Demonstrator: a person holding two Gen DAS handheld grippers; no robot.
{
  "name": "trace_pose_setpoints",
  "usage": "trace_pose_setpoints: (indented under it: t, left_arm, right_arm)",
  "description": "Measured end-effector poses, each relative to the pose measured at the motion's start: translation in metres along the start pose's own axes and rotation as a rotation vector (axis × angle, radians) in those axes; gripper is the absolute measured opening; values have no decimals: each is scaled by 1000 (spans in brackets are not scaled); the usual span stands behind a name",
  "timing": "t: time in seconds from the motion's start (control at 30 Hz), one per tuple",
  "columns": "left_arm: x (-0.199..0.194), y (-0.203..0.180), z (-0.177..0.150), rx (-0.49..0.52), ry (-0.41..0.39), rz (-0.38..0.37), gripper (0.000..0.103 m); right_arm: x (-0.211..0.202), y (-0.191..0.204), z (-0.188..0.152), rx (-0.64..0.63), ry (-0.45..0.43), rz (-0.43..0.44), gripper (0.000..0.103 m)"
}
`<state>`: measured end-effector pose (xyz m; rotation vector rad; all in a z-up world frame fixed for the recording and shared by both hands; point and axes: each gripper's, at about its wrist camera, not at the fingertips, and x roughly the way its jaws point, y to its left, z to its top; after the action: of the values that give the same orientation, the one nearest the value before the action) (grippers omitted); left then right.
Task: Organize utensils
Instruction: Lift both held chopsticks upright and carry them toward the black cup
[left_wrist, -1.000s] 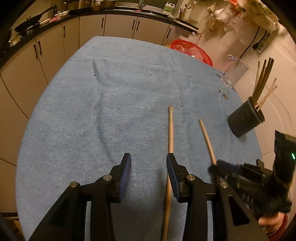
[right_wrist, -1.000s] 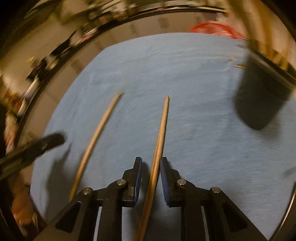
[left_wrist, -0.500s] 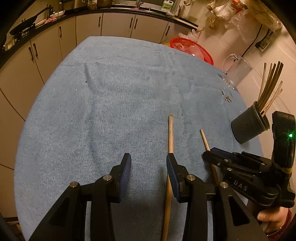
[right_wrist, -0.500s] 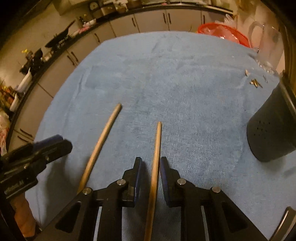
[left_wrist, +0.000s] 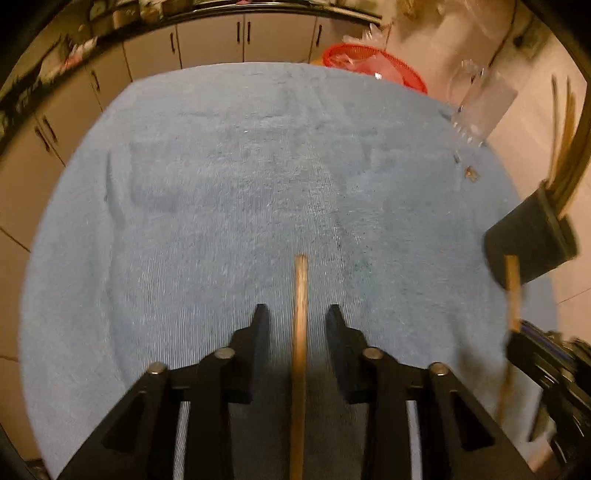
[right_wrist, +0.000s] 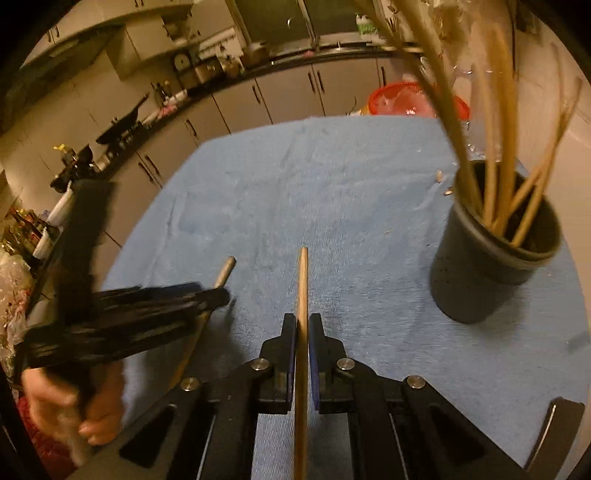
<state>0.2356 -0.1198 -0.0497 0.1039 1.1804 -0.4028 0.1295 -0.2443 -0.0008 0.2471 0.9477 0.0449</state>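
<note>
Near the right edge of the surface (right_wrist: 369, 206), the right gripper (right_wrist: 303, 328) is clamped tight on a thin stick (right_wrist: 302, 288). A moment ago this stick lay flat on the blue cloth (left_wrist: 221, 184). Now it is lifted off the cloth, and the camera looks down into the black cup (right_wrist: 495, 266) from higher up. So I think this stick is on its way to the cup, where other sticks (right_wrist: 495, 147) already stand.

The left gripper (left_wrist: 297, 325) has changed too. Before, the thick stick (left_wrist: 300, 332) lay beside its right finger. Now the stick runs between the two fingers, which are apart and not touching it. It still looks to lie on the cloth near the front edge. This grab looks ready, but not done.

The cup sits close to the right edge, with a clear jug (left_wrist: 480, 107) and a red basket (left_wrist: 373, 66) at the far right corner. The sticks in the cup lean out wide, so the new one should drop in from above, through a gap. The middle and left of the cloth give lots of room.
</note>
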Motion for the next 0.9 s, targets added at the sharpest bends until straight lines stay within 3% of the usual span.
trace_pose_setpoints:
  t: [0.1, 0.2, 0.3, 0.5, 0.9]
  left_arm:
    - [6, -11, 7, 28, -18, 69, 18]
    - [7, -16, 7, 31, -26, 76, 8]
    - [7, -19, 4, 36, -42, 89, 7]
    - [-15, -20, -10, 37, -93, 35, 7]
    - [-115, -11, -27, 12, -300, -38, 7]
  right_arm:
    - [-9, -3, -5, 5, -18, 12, 7]
    - [-12, -1, -7, 5, -32, 17, 7]
    - [-20, -2, -8, 9, -44, 23, 7]
    - [-38, -3, -9, 14, -84, 32, 7]
    - [-93, 15, -14, -21, -222, 57, 7]
